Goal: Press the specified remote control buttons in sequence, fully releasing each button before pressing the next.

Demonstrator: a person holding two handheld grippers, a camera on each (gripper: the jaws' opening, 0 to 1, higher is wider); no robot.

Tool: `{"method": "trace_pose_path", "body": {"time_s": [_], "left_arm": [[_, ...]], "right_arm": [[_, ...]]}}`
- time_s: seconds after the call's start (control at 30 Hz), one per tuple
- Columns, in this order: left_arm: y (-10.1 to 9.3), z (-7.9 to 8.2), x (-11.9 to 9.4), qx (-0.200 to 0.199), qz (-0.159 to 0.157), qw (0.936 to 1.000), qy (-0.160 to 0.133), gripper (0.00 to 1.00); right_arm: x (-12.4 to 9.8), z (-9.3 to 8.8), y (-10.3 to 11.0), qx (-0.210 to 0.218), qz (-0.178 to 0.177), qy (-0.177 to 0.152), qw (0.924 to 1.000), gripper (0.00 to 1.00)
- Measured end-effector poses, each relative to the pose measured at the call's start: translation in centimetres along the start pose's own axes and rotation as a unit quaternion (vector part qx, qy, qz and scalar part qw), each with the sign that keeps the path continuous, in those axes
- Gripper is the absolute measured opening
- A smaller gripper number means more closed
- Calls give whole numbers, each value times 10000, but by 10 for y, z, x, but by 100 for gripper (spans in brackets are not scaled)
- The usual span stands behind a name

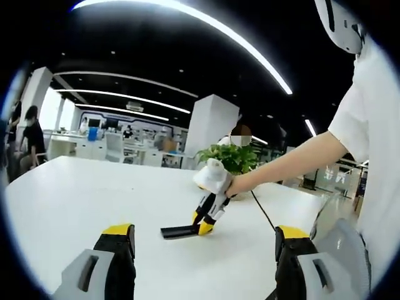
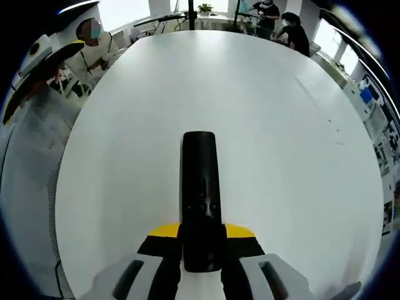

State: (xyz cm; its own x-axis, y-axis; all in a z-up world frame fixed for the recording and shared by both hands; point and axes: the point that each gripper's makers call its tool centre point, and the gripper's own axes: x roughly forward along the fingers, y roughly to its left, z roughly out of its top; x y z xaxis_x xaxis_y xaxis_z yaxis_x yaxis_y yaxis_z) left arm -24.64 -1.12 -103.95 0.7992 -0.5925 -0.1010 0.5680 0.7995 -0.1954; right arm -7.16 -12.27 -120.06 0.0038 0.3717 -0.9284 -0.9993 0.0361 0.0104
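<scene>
The right gripper [image 2: 201,247] clasps the slim, rigid black plastic remote control [image 2: 200,187], seemingly light, by its near end; left gripper [image 1: 203,250] hovers released.

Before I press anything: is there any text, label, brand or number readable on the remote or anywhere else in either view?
None readable.
Remote: black, a few faint dots on its face, no legible button labels or brand.
Right claw: yellow-tipped jaws on either side of the remote, no lettering.
Left claw: no lettering.
Table: plain white.
Background screens in the left gripper view: too blurred to read.
</scene>
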Motion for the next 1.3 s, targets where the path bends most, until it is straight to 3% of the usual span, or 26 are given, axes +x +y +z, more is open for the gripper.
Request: {"method": "trace_pose_path", "body": {"time_s": [0.13, 0.23, 0.3, 0.37, 0.47, 0.53, 0.57, 0.6, 0.63, 0.73, 0.8, 0.9, 1.1, 1.3], "left_arm": [[1, -1, 0, 19, 21, 10000, 17, 97], [4, -2, 0, 10, 85, 10000, 35, 97], [5, -1, 0, -33, 112, 9999, 15, 97], [6, -1, -1, -48, 127, 9999, 3, 97], [7, 0, -1, -83, 139, 9999, -3, 97], [7, -1, -1, -97, 138, 9999, 5, 97], [7, -1, -1, -103, 136, 9999, 8, 97], [6, -1, -1, -115, 127, 9999, 5, 97], [6, 0, -1, -127, 111, 9999, -17, 96], [6, 0, -1, -110, 107, 9999, -29, 96], [5, 0, 0, -129, 97, 9999, -25, 96], [6, -1, 0, -139, 103, 9998, 5, 96], [9, -4, 0, -164, 188, 9996, 101, 96], [9, -5, 0, -168, 199, 9996, 130, 95]], "right_arm": [[-1, -1, 0, 29, -32, -111, 9999, 21], [-1, 2, 1, 340, -150, -500, 9981, 22], [-3, 5, 0, 885, -175, -944, 9914, 23], [-5, 8, 1, 1463, -170, -1424, 9788, 29], [-10, 8, -5, 2368, -389, -2111, 9475, 42], [-15, 6, -3, 2862, -347, -2450, 9257, 47], [-16, 6, -4, 2918, -346, -2513, 9222, 48], [-19, 1, -4, 3149, -407, -2657, 9103, 49], [-20, 0, -3, 3190, -405, -2682, 9081, 52], [-26, -10, 1, 3463, -733, -2856, 8906, 61], [-28, -15, 6, 3463, -866, -2895, 8882, 68], [-36, -23, 14, 3540, -1185, -3032, 8768, 78], [-54, -28, 37, 3590, -1547, -3230, 8619, 93], [-74, -27, 63, 3564, -1774, -3398, 8521, 99]]}}
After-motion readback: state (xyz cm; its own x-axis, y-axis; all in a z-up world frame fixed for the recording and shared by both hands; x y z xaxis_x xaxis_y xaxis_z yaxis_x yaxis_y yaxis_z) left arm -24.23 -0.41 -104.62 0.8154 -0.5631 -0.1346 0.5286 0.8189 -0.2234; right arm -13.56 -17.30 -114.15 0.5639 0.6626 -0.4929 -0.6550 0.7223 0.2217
